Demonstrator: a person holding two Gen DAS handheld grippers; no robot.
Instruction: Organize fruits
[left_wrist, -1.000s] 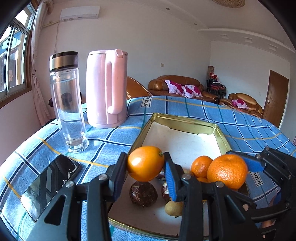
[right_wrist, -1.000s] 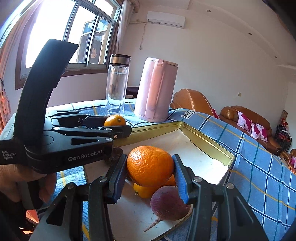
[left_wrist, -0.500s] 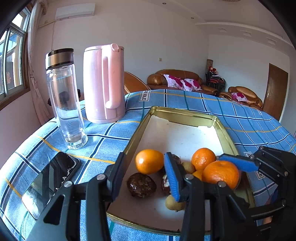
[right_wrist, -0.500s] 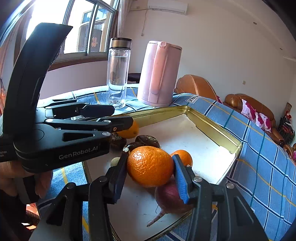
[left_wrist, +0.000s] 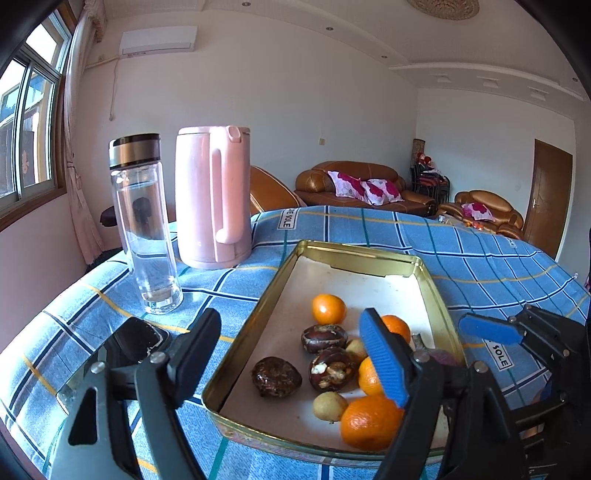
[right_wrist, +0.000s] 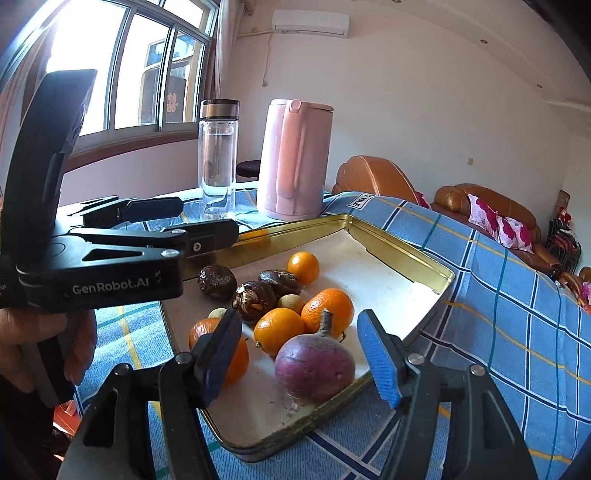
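My left gripper and right gripper have just been opening, both now spread empty over the fruit tray.

Fruit lying loose in a gold metal tray on a blue checked counter

The left tool, whose jaws have just been opening, stands apart with nothing gripped, above the shallow rectangular gold metal tray. Inside lie small round oranges, dark brown wrinkled fruits and a pale yellow-green small fruit. The right tool reaches in from the right. A clear glass bottle, a pink plastic kettle and a black phone sit left of the tray.
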